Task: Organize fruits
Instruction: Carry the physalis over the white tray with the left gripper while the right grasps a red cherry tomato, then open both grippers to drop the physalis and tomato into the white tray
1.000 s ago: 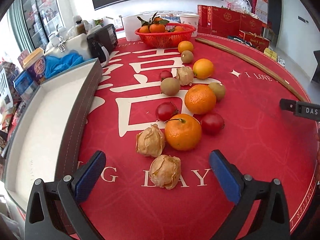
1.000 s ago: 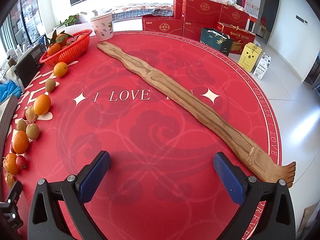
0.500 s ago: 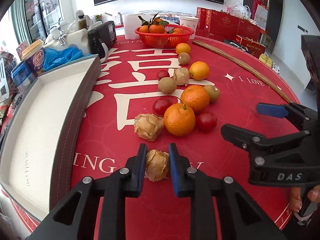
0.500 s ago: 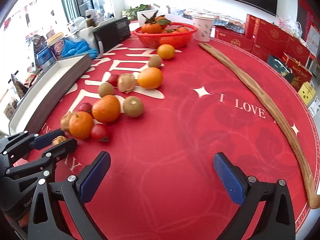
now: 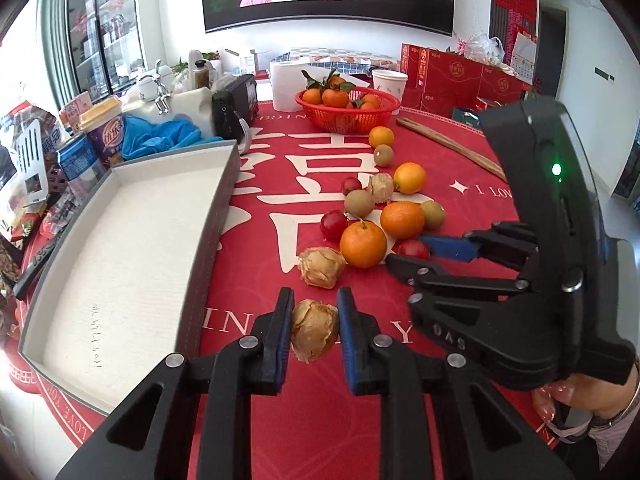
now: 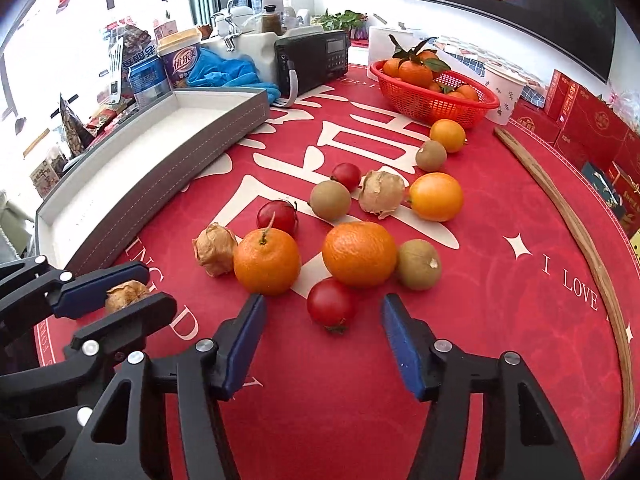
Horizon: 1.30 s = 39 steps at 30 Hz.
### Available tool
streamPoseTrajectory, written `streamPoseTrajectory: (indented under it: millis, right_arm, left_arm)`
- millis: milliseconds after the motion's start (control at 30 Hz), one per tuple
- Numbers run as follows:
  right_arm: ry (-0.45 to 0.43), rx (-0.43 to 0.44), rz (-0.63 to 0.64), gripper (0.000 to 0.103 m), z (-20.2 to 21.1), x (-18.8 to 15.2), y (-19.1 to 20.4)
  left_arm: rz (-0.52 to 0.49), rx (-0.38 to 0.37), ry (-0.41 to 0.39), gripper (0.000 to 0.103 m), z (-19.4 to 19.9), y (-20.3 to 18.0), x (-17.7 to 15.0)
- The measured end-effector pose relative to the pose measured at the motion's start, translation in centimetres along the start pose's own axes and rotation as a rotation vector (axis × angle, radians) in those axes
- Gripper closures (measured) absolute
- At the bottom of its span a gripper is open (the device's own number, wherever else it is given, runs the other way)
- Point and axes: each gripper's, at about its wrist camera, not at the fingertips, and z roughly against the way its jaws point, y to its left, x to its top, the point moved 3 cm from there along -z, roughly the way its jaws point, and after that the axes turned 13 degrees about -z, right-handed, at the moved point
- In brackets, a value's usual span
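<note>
We hold a papery husked fruit point(image 5: 313, 335) clamped between the blue pads of our left gripper point(image 5: 313, 334), near the front edge of the red tablecloth point(image 5: 460, 160) and just right of the grey tray point(image 5: 208, 248). Our right gripper point(image 6: 324, 334) hangs over a cherry tomato point(image 6: 331, 304); its jaws are closing, the tomato sits between them, and the pads do not touch it yet. A hand point(image 5: 576, 404) grips that tool's handle at the right.

The tray has a white lining and nothing lies in it. Far across the cloth a red mesh basket point(image 5: 347, 118) holds a heap of leafy tangerines point(image 5: 335, 98); we cannot count them all.

Loose on the cloth we count:
- three husked fruits, including the held one; one point(image 6: 216, 249) is near the left and one point(image 6: 381, 193) is further off;
- three cherry tomatoes;
- four oranges, two large ones point(image 6: 267, 261) near us and two smaller ones further away;
- three brown kiwis point(image 6: 418, 265).

A long wooden stick point(image 6: 576, 232) curves along the right. A black radio point(image 6: 312, 60) and a paper cup point(image 5: 389, 86) stand at the far side.
</note>
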Motion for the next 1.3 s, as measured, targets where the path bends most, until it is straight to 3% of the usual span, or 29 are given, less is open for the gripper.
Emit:
streamPoseTrajectory:
  millis: [33, 67, 300, 500, 833, 1067, 1300]
  right_arm:
    - [-0.006, -0.006, -0.003, 0.079, 0.0, 0.1, -0.1]
    - [0.0, 0.007, -0.023, 0.081, 0.1, 0.2, -0.3]
    - [-0.044, 0.134, -0.166, 0.081, 2.6, 1.0, -2.8]
    - [-0.05, 0.2, -0.151, 0.081, 3.2, 1.3, -1.2]
    - [-0.003, 0.344, -0.051, 0.08, 2.2, 3.3, 7.7]
    - [0.054, 0.404, 0.021, 0.08, -1.0, 4.8, 15.0]
    - [0.099, 0.363, 0.044, 0.081, -3.6, 4.7, 16.6]
  left_arm:
    - [0.007, 0.012, -0.009, 0.079, 0.4, 0.5, 0.1]
    - [0.015, 0.022, -0.018, 0.079, 0.8, 1.1, 0.2]
    - [0.097, 0.119, -0.027, 0.079, 1.5, 6.3, -0.5]
    - [0.17, 0.196, 0.0, 0.079, 0.8, 10.9, -2.1]
    - [0.276, 0.184, 0.151, 0.079, -2.1, 15.4, -6.4]
    - [0.27, 0.2, 0.147, 0.079, -1.7, 15.9, -7.0]
    - [0.264, 0.201, 0.129, 0.078, -1.8, 15.9, -6.9]
